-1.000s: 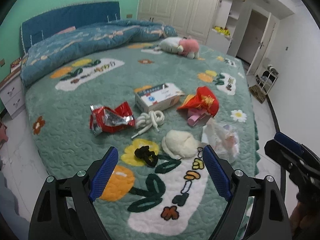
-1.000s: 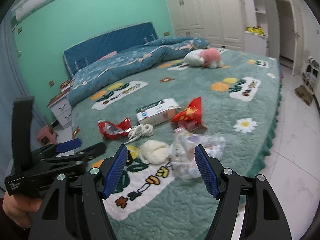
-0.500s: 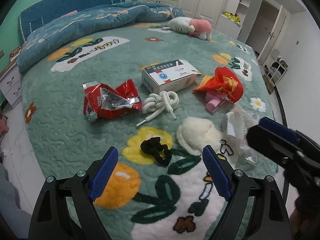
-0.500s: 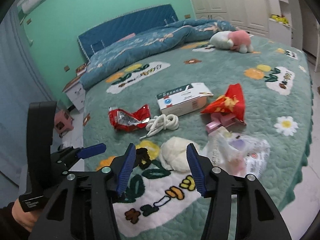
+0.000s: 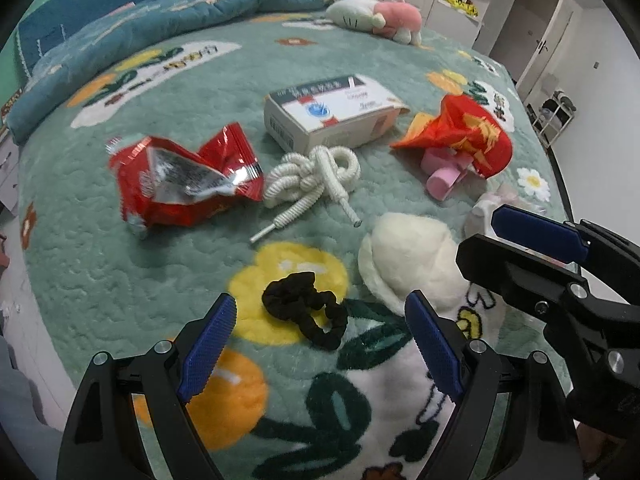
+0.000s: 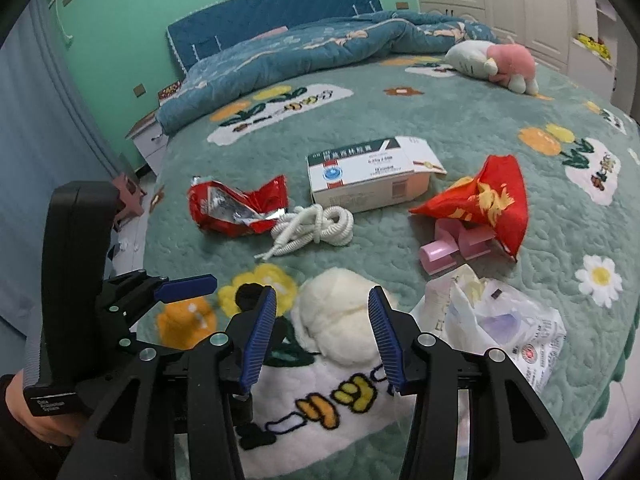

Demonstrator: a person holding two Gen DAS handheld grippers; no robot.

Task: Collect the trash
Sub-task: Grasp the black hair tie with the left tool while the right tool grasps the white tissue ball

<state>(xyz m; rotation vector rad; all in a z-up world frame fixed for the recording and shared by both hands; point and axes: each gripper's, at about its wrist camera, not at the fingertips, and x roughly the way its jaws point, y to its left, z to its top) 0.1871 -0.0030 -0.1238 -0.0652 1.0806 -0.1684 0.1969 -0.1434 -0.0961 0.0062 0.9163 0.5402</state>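
Trash lies on the green bedspread (image 5: 100, 264): a torn red snack wrapper (image 5: 180, 184), a white medicine box (image 5: 328, 114), a red crumpled packet (image 5: 464, 136) over a pink plastic piece (image 5: 442, 178), and a clear plastic bag (image 6: 496, 320). A white coiled cord (image 5: 316, 176), a white fluffy pad (image 6: 340, 316) and a black scrunchie (image 5: 306, 306) lie among them. My left gripper (image 5: 320, 344) is open and empty, just above the scrunchie. My right gripper (image 6: 320, 336) is open and empty, with the fluffy pad between its fingers.
A blue quilt (image 6: 304, 48) and a plush toy (image 6: 492, 64) lie at the far side of the bed. A nightstand (image 6: 150, 142) and pink stool (image 6: 130, 200) stand at the left. The bed's edge and white floor are at the right.
Both grippers moved forward and down toward the bed. The right gripper narrowed its opening and now has the fluffy pad between its fingers. The left is closer to the scrunchie.
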